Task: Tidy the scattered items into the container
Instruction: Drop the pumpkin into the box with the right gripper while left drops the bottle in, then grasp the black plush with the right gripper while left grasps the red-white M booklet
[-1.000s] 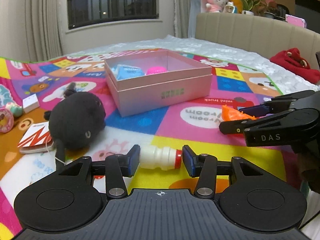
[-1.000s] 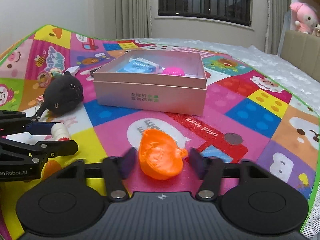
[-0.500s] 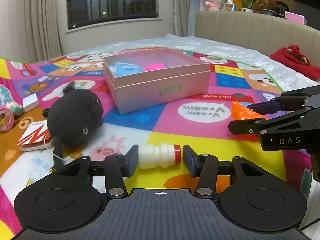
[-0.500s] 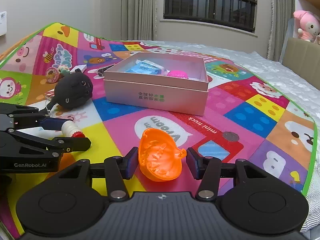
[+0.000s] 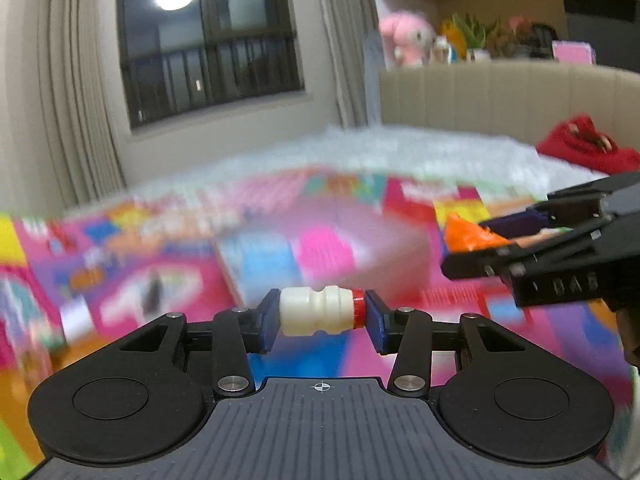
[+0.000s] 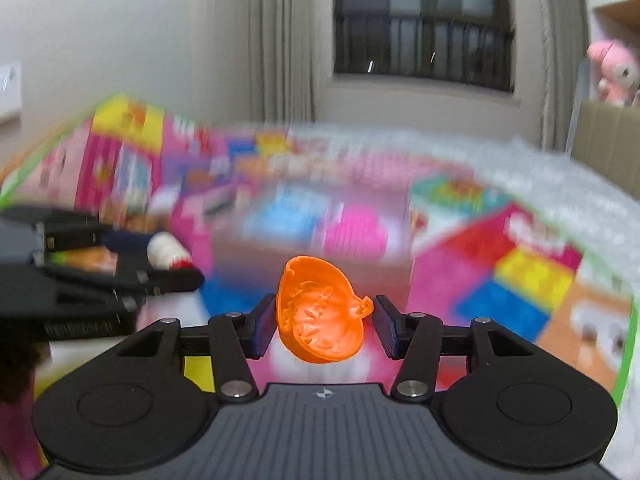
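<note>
The left gripper (image 5: 322, 318) clamps a white bottle (image 5: 316, 311) sideways above the blurred pink box (image 5: 400, 256).

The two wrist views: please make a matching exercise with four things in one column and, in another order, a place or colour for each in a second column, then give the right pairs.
Things
1. small white bottle
2. orange toy
3. pink plush
4. red cloth item

Places or colours
A. on the ledge behind the bed headboard
B. between the fingers of the right gripper
C. lying on the white bedcover at the far right
D. red cap, held sideways in the left gripper

Pairs: 1-D, 2-B, 3-A, 4-C
</note>
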